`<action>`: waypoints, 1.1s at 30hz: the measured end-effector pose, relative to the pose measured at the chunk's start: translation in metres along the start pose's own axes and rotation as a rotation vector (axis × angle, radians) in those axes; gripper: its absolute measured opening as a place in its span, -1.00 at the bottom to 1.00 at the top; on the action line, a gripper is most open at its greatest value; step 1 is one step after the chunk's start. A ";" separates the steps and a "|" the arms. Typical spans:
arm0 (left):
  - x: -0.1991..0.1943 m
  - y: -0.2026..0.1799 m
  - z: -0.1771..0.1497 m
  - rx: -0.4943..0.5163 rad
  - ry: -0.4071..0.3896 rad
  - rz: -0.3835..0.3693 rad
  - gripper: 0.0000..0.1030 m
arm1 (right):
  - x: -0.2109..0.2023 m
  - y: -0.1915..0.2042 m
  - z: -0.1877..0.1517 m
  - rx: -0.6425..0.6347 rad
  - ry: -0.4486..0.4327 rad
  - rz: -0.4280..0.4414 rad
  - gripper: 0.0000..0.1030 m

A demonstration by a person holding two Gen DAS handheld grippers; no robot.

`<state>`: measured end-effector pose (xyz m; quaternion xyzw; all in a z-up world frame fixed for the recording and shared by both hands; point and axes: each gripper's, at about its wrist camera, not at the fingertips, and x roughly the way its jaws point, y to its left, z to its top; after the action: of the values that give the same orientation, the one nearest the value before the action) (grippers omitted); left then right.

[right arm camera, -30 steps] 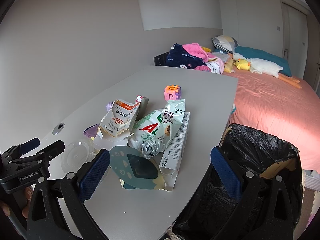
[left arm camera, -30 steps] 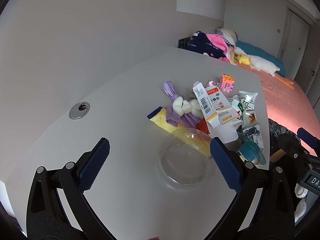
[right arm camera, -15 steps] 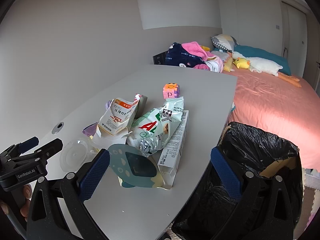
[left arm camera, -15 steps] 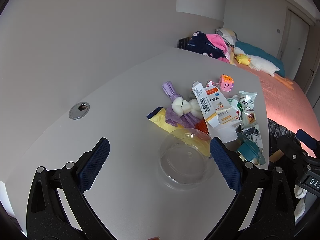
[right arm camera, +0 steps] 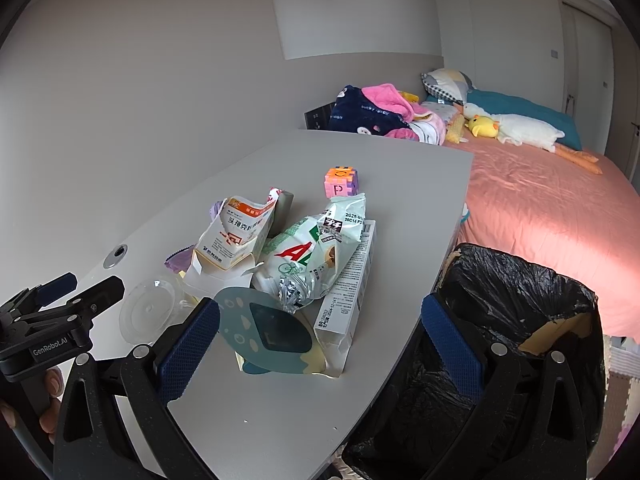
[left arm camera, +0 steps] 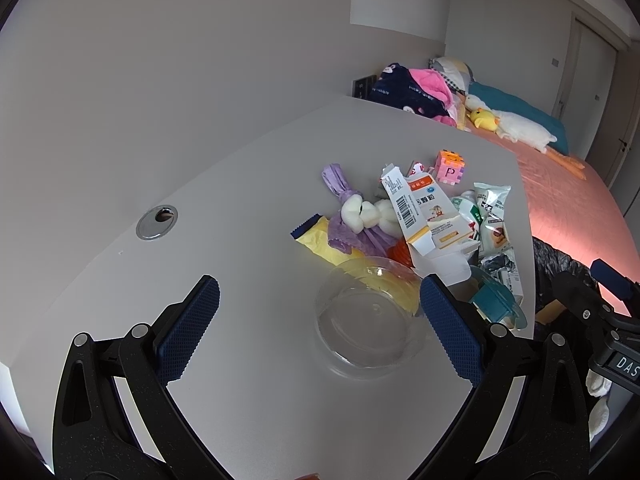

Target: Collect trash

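Here, pile: torn cartons and the green-white foil snack bag, by the grey table's bin-side edge.
Handling: light, crinkly; pinch the bag's crimped end.
Bin: black-lined trash bin, beside that edge.
Grippers: left gripper and right gripper both spread wide, empty.

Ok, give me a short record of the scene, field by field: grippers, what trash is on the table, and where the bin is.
left gripper: open, empty, above the clear plastic lid
right gripper: open, empty, near the teal packet
trash pile: torn white carton, green snack bag, long box, purple cloth
other: pink letter cube
bin: black-lined, beside the table edge
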<state>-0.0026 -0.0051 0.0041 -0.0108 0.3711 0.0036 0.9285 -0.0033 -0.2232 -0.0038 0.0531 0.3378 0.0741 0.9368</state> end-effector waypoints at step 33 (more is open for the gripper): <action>0.041 -0.005 -0.020 0.016 0.071 -0.042 0.88 | 0.025 0.015 -0.016 -0.120 0.025 0.124 0.95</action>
<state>0.0139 -0.0105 -0.0385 -0.0114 0.4037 -0.0191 0.9146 0.0038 -0.2031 -0.0292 0.0170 0.3406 0.1528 0.9276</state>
